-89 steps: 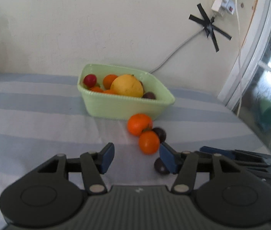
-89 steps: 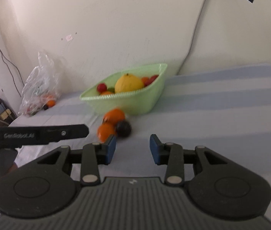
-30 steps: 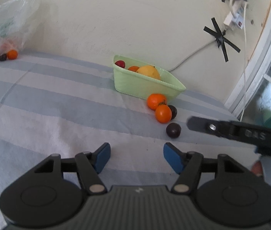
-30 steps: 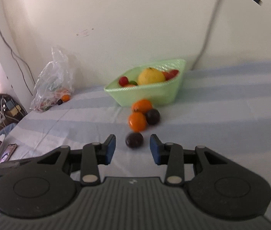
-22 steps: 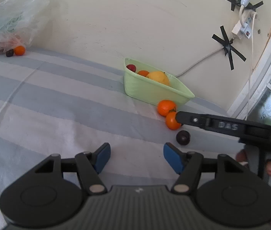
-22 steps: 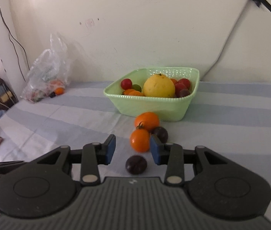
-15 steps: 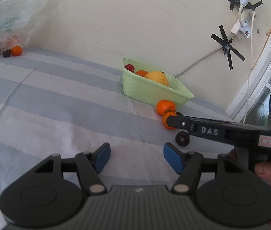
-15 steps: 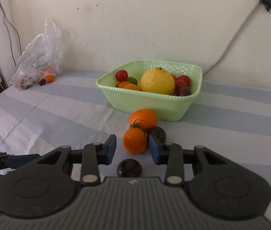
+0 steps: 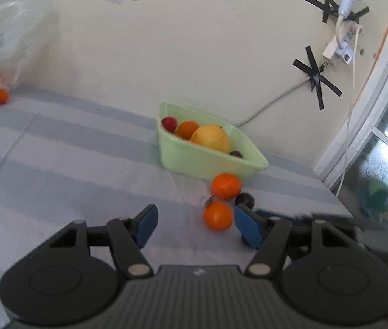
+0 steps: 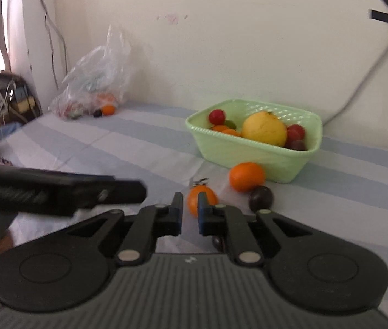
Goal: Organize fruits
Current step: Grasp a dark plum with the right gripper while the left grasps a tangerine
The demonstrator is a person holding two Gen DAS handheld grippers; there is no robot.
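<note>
The striped bedsheet (image 10: pixel 128 148) in grey-blue and white fills the lower half of both views, running up to a cream wall (image 9: pixel 194 41). A crumpled clear plastic bag (image 10: pixel 98 82) sits against that wall at about 10 o'clock in the right wrist view, with a small orange fruit (image 10: pixel 108 109) at its foot.

The left gripper (image 9: pixel 194 220) is held low and roughly level over the sheet, its blue-padded jaws spread wide with nothing between them. The right gripper (image 10: pixel 190 212) is also low and level, pointing toward the loose fruit; its jaws are drawn almost together with only a slim gap, and they hold nothing. In the left wrist view the right gripper's arm is a dark blur at 3 o'clock.

The pale green basket (image 10: pixel 259 153) stands at about 1 o'clock from the right gripper, holding a large yellow citrus (image 10: pixel 264 131), red cherry tomatoes and smaller orange fruit. Just in front of the basket lies a tangerine (image 10: pixel 246 176) — it looks to touch the basket wall. Nearer the grippers sits an orange tomato with a green stem (image 10: pixel 202 198), right beyond the right gripper's tips. A dark passion fruit (image 10: pixel 261 198) rests beside the tangerine, at 2 o'clock of the tips. Another small dark fruit (image 10: pixel 217 242) peeks out beneath the right gripper's linkage — mostly hidden.
</note>
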